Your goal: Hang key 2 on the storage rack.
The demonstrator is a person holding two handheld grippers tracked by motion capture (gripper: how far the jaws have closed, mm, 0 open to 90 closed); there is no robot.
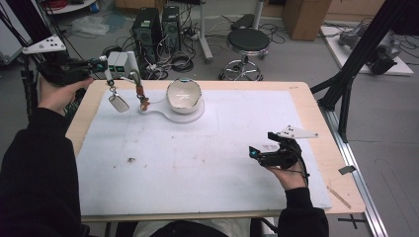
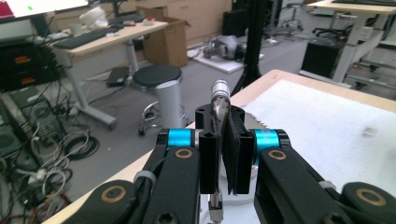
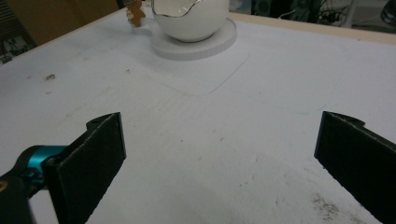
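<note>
Metal rod [image 2: 219, 100] between left tool [image 2: 226, 154] jaws

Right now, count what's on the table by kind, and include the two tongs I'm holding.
Tongs: 2 (left, right)
White bowl: 1
White base under it: 1
Metal spoon, hanging: 1
Brown piece beside it: 1
Total: 6

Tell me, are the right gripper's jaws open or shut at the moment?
Open. In the right gripper view the right gripper has its two black jaws far apart, with bare white table cover between them and nothing held.
</note>
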